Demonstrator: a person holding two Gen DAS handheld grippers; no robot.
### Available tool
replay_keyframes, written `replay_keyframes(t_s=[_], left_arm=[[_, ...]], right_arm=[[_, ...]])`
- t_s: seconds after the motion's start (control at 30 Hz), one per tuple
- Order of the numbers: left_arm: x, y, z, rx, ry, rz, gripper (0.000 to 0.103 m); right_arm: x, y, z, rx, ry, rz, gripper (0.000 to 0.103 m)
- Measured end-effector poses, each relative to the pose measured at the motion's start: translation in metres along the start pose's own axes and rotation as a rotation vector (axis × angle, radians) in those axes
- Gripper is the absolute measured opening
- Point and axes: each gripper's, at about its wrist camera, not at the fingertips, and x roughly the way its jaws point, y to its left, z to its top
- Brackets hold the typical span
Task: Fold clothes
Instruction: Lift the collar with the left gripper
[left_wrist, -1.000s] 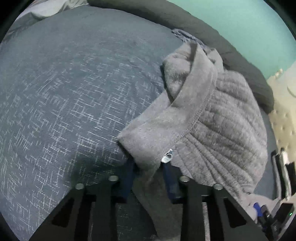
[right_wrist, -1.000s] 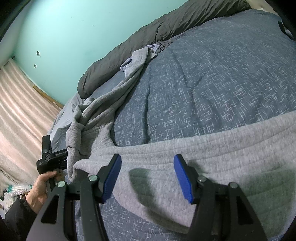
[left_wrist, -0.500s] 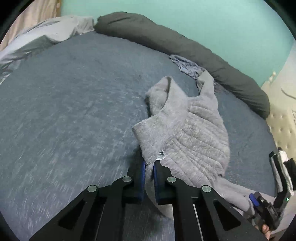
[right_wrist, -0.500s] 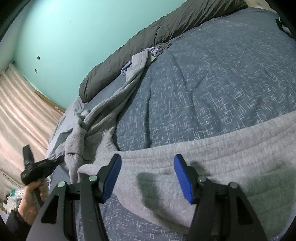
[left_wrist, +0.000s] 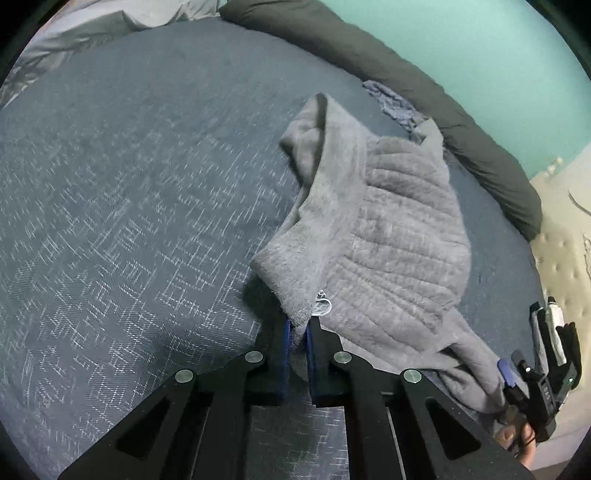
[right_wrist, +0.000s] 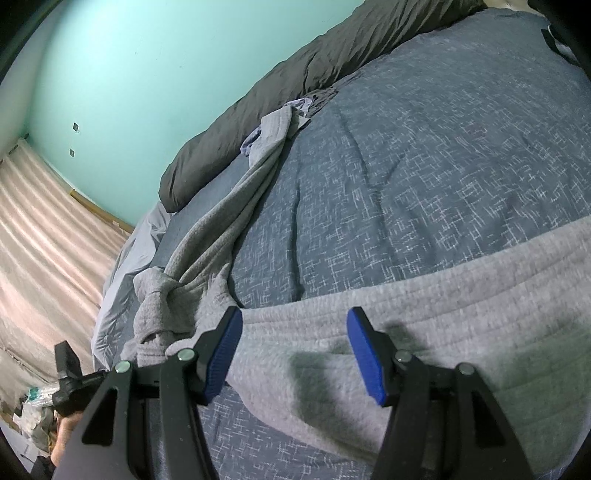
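Grey ribbed sweatshirt (left_wrist: 399, 236) lies crumpled on the blue-grey crosshatch bedspread (left_wrist: 122, 206), one edge beside a small metal tag (left_wrist: 323, 305) pinched in the left gripper (left_wrist: 297, 332), whose jaws are closed tight on the fabric. Further right, the right gripper (right_wrist: 293, 354) hovers over another flat stretch of the sweatshirt, jaws wide apart, gripping nothing. A dark grey duvet roll (right_wrist: 295, 85) lines the teal wall (right_wrist: 147, 74).

Bed with blue-grey crosshatch comforter (left_wrist: 129, 221) fills frame. Lying on it: grey quilted garment (left_wrist: 399, 236), centre-right; dark rolled duvet (left_wrist: 424, 92) along upper edge; small bluish cloth (left_wrist: 395, 103) beside it.
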Motion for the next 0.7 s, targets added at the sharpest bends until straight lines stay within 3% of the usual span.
replay_keyframes(t_s=[0.7], left_arm=[[0.031, -0.001, -0.002, 0.053, 0.024, -0.03, 0.009]], right_arm=[[0.003, -0.003, 0.0, 0.022, 0.002, -0.007, 0.06]])
